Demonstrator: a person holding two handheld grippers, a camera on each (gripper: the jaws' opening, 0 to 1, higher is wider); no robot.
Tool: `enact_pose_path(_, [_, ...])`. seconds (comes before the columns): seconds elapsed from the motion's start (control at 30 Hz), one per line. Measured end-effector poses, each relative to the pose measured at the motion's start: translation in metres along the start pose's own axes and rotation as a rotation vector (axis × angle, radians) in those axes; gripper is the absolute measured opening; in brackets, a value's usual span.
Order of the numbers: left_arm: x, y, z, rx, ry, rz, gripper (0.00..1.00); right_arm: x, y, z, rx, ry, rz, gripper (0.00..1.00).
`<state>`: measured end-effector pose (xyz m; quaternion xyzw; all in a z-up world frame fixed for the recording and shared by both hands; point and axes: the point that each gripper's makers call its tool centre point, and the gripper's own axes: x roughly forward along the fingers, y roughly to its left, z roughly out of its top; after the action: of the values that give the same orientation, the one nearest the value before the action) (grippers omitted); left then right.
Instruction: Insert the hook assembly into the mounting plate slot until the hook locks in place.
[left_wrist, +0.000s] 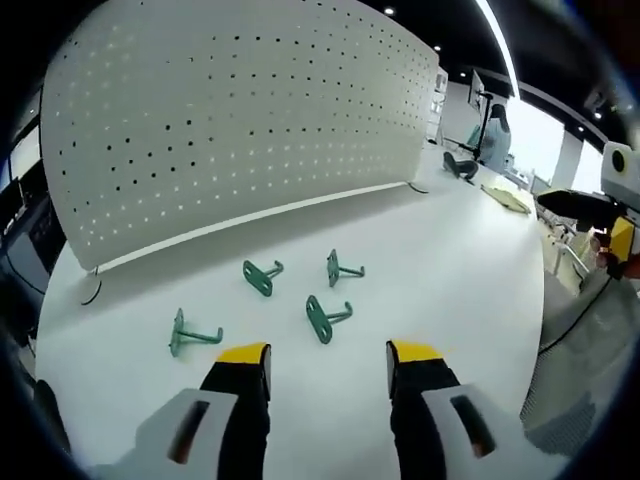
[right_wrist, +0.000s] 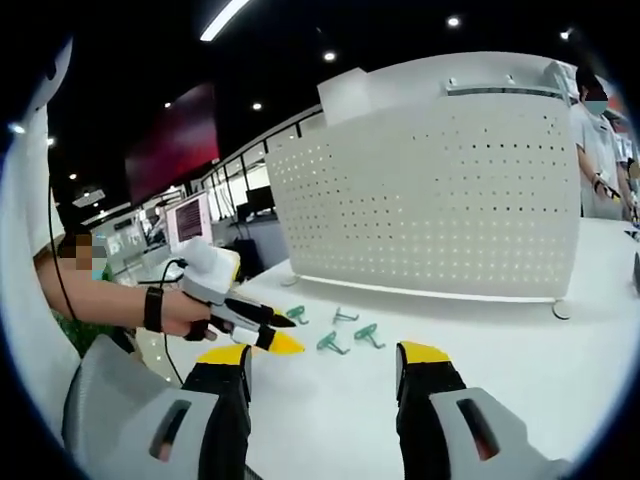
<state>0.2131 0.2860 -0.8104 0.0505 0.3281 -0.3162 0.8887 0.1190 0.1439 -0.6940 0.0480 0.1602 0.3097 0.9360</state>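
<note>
Yellow-tipped left gripper (left_wrist: 328, 358) is spread wide with nothing in it. Ahead of its tips, four green hooks (left_wrist: 327, 318) lie flat on the white table (left_wrist: 460, 270), prongs mostly pointing right. Behind them stands the pegboard (left_wrist: 240, 130). Right gripper (right_wrist: 325, 358) is also spread wide, holding nothing, hooks beyond it.
</note>
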Motion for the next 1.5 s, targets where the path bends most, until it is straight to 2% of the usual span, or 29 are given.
enact_pose_path(0.2, [0.007, 0.001, -0.001, 0.021, 0.017, 0.002, 0.41, -0.006, -0.006, 0.002, 0.0, -0.006, -0.016, 0.59])
enact_pose_path(0.3, [0.011, 0.002, -0.004, 0.061, 0.047, 0.015, 0.37, -0.007, -0.008, 0.001, 0.0, -0.002, -0.022, 0.59])
enact_pose_path(0.47, [0.014, 0.003, -0.002, 0.031, 0.049, 0.026, 0.31, -0.011, -0.01, -0.002, 0.0, 0.009, -0.029, 0.59])
enact_pose_path(0.63, [0.02, 0.001, 0.001, 0.053, 0.059, 0.014, 0.27, -0.01, -0.012, 0.0, -0.001, 0.006, -0.029, 0.59])
enact_pose_path(1.0, [0.033, -0.004, -0.002, 0.069, 0.088, 0.001, 0.23, -0.009, -0.012, -0.001, 0.004, 0.008, -0.034, 0.59])
enact_pose_path(1.13, [0.037, 0.0, -0.005, 0.082, 0.103, 0.024, 0.22, -0.011, -0.013, -0.003, 0.007, 0.012, -0.04, 0.59])
enact_pose_path(1.5, [0.048, 0.0, -0.007, 0.06, 0.126, 0.005, 0.17, -0.011, -0.014, -0.003, 0.008, 0.015, -0.047, 0.59])
